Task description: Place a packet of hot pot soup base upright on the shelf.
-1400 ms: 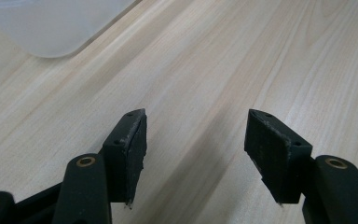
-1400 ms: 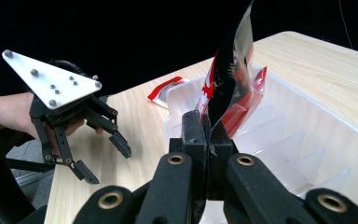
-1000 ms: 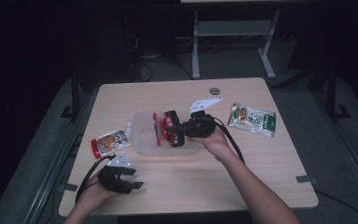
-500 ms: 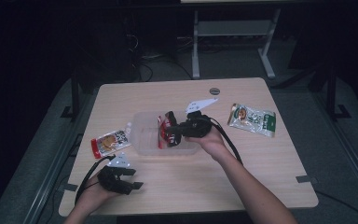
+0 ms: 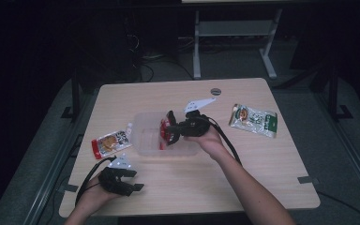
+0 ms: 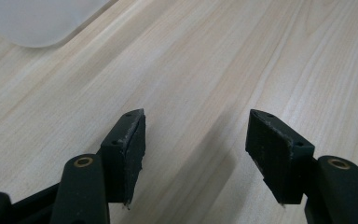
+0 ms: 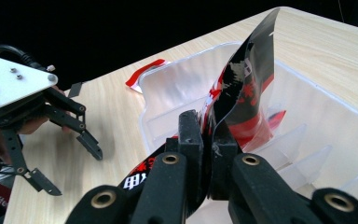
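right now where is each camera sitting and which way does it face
High view: above the person's table edge, facing forward and down; both forearms, left gripper, right gripper.
Left gripper view: on that gripper, facing bare table; open jaws.
Right gripper view: on that gripper, facing clear bin; jaws clamp red-black packet.
High and right gripper views share bin, packet, left gripper.

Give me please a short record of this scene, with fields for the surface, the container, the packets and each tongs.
surface: light wooden table
container: clear plastic bin, mid-table
held item: black-and-red packet, over the bin
right tongs: shut on the black-and-red packet, at the bin's right side
left tongs: open, nothing between them, over bare wood near the front left edge
other items: red-edged packet left of the bin; green-and-white packet to its right
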### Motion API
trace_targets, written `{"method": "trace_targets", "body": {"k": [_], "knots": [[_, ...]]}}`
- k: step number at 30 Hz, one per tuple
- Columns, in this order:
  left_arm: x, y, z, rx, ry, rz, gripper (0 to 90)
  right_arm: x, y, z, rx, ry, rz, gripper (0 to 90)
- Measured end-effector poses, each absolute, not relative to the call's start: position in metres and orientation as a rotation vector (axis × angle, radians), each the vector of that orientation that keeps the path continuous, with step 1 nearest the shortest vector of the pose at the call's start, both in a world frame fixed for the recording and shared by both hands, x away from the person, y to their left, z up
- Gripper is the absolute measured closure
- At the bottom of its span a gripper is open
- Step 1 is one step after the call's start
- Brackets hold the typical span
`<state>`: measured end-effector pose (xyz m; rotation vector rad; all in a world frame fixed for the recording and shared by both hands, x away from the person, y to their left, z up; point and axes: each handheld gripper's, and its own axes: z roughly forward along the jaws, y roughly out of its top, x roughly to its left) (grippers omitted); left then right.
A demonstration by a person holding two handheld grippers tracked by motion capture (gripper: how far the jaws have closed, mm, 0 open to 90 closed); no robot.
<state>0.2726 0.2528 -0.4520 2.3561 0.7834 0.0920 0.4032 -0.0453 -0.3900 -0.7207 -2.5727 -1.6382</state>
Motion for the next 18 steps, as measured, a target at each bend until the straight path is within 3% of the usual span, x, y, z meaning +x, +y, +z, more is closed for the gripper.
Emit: {"method": "trace_targets", "body": {"k": [8, 9, 10, 11, 18], "knots": [[0.2727, 0.2519, -0.4527, 2.349, 0.786, 0.091, 37.4, 0.4058, -0.0400, -0.3934, -0.725, -2.616, -1.617, 81.5], [0.2731, 0.2525, -0.4525, 2.358, 0.778, 0.091, 37.4, 0.4065, -0.0397, -0.3934, -0.729, -2.605, -1.632, 74.1], [0.2731, 0.2526, -0.4525, 2.359, 0.779, 0.091, 37.4, 0.4065, -0.0397, -0.3934, -0.729, -2.605, -1.632, 74.1], [0.2732, 0.2527, -0.4525, 2.358, 0.782, 0.090, 37.4, 0.4058, -0.0395, -0.3920, -0.735, -2.611, -1.635, 68.7], [0.2727, 0.2513, -0.4529, 2.349, 0.788, 0.089, 37.4, 0.4034, -0.0457, -0.3837, -0.747, -2.586, -1.681, 56.8]]}}
